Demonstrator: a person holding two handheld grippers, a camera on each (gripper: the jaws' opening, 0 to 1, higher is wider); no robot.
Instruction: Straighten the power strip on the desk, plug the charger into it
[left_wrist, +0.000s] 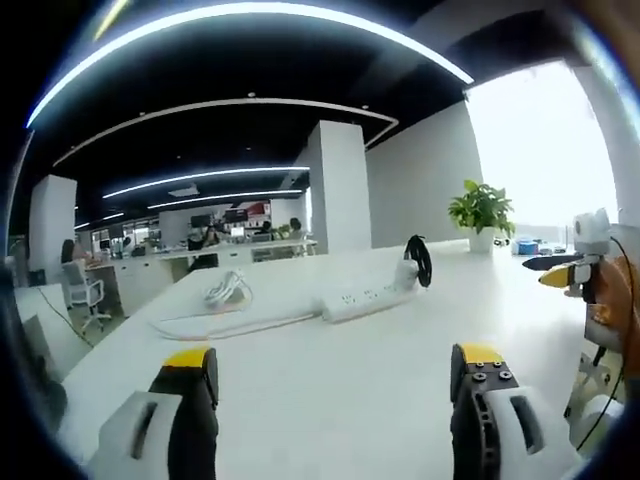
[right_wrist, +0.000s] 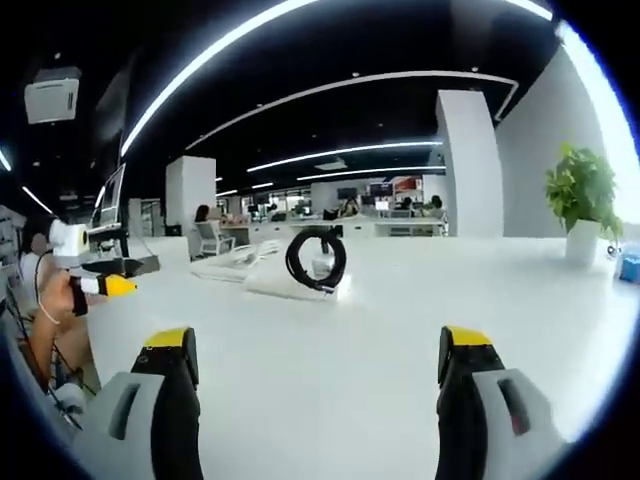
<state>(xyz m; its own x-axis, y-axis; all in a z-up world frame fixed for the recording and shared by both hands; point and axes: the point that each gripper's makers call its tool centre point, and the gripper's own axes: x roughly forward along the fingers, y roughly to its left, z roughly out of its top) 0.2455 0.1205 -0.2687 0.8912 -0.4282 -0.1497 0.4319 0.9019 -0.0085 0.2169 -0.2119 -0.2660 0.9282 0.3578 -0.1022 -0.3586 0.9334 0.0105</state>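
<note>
Both the left gripper (left_wrist: 330, 385) and right gripper (right_wrist: 315, 365) are observed released above the desk (left_wrist: 330, 400), with the power strip (left_wrist: 365, 298) and charger (left_wrist: 228, 290) lying well ahead, untouched.

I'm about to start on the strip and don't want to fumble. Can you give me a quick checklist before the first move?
1. Left gripper open, holding nothing: ok.
2. Right gripper open, holding nothing: ok.
3. Power strip in view on the desk, sockets facing up: ok.
4. Strip lying straight: not ok, it sits at an angle.
5. Black coiled cable clear of the strip: not ok, it rests at one end.
6. Charger found: cannot tell, possibly the white bundle.
</note>
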